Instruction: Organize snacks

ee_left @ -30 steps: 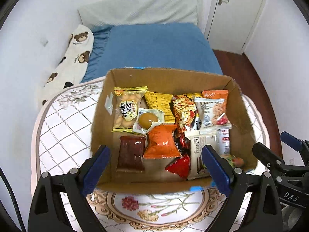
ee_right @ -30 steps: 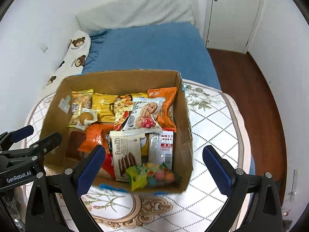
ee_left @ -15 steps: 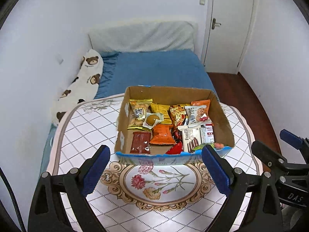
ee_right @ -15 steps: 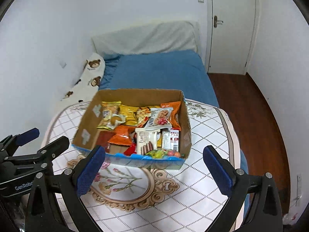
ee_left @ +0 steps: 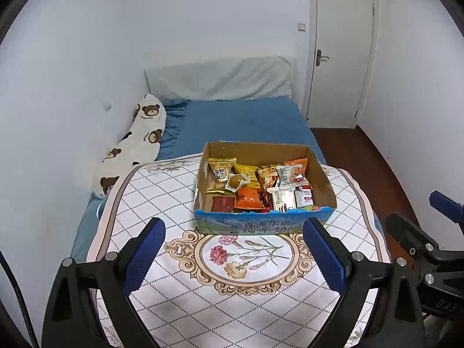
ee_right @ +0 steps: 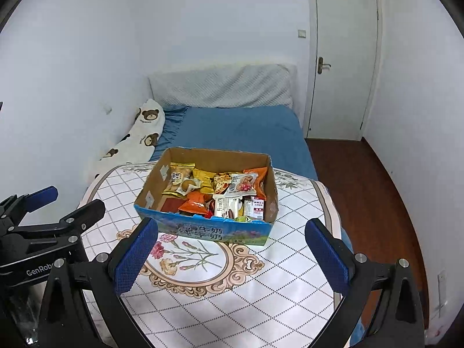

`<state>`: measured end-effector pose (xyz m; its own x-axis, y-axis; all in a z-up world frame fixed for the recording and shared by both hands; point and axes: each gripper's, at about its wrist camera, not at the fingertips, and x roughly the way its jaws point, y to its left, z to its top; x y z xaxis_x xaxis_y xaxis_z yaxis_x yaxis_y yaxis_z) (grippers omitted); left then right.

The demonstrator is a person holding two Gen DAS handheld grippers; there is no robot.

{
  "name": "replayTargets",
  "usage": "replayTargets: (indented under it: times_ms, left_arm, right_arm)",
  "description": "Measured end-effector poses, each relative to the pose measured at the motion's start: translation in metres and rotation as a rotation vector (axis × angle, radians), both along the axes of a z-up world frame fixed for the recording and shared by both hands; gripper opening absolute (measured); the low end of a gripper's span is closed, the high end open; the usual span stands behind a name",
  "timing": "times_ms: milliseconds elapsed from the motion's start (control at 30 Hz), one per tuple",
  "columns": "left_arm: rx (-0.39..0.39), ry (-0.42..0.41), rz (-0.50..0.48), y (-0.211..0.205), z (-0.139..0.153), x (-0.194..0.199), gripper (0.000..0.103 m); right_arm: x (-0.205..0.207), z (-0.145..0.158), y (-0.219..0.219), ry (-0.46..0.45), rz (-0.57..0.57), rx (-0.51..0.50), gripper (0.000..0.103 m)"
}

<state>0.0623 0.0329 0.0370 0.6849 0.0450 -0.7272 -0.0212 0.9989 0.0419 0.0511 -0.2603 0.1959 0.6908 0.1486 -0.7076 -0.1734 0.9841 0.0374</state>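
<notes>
A: Where are the snacks (ee_left: pixel 255 187)?
B: All inside the cardboard box (ee_left: pixel 262 226); left gripper (ee_left: pixel 233 256) and right gripper (ee_right: pixel 230 256) hover near its front wall, both spread wide, holding nothing
A: Which step?
B: Likely finished; next, only a check

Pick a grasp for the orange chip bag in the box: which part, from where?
Take the orange chip bag by its crimped top edge, coming from above. It lies flat among other packets, and the cardboard box walls block side access. Both tools are open.
</notes>
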Motion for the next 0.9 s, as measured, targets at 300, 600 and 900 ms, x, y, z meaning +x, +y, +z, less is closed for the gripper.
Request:
replayTargets:
  times_ms: [300, 600, 900]
  left_arm:
    - [-0.004, -0.009, 0.013, 0.003, 0.002, -0.023, 0.097]
    - [-0.017, -0.033, 0.034, 0.006, 0.0, -0.024, 0.097]
    - [-0.023, -0.034, 0.045, 0.005, -0.016, 0.004, 0.102]
  right_arm:
    - [-0.021, 0.01, 0.001, -0.017, 0.01, 0.009, 0.103]
    - [-0.018, 0.004, -0.001, 0.001, 0.005, 0.03, 0.103]
    - [0.006, -0.011, -0.008, 0.004, -0.047, 0.016, 0.103]
